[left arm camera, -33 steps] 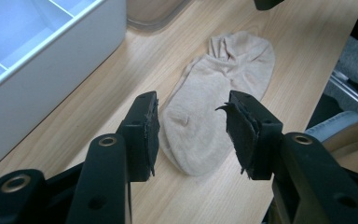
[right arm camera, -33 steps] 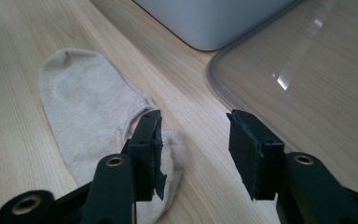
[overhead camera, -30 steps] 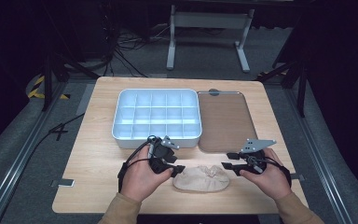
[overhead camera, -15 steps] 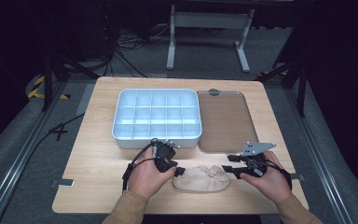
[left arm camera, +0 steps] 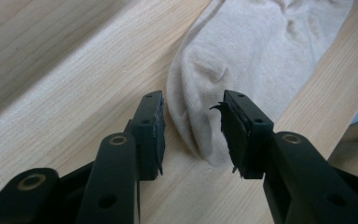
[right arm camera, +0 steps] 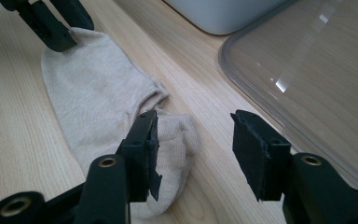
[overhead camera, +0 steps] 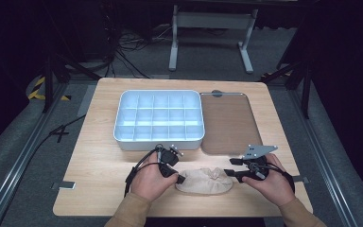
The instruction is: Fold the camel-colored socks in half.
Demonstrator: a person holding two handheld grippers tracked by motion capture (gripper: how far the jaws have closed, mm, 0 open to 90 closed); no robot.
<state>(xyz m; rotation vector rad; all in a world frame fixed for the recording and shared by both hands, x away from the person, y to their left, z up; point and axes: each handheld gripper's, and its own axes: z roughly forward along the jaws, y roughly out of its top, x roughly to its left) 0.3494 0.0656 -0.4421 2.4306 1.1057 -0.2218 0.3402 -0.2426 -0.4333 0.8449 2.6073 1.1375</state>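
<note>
A beige sock (overhead camera: 203, 180) lies flat near the table's front edge, between my two grippers. My left gripper (overhead camera: 180, 179) is open at the sock's left end; in the left gripper view its jaws stand either side of the rounded toe (left arm camera: 200, 116) without closing on it. My right gripper (overhead camera: 230, 174) is open at the sock's right end, where the crumpled cuff (right arm camera: 175, 140) lies by the left jaw, with bare wood between the jaws. The left gripper (right arm camera: 56, 21) also shows at the top left of the right gripper view, at the sock's (right arm camera: 91, 88) far end.
A white compartment box (overhead camera: 159, 119) with several empty cells stands mid-table. Its clear lid (overhead camera: 228, 122) lies flat to the right, and the lid's rim (right arm camera: 270, 93) is close to my right gripper. Bare wood spreads to the left of the sock.
My left gripper has moved right and down to the sock's left end. The right gripper has shifted slightly toward the sock's right end.
</note>
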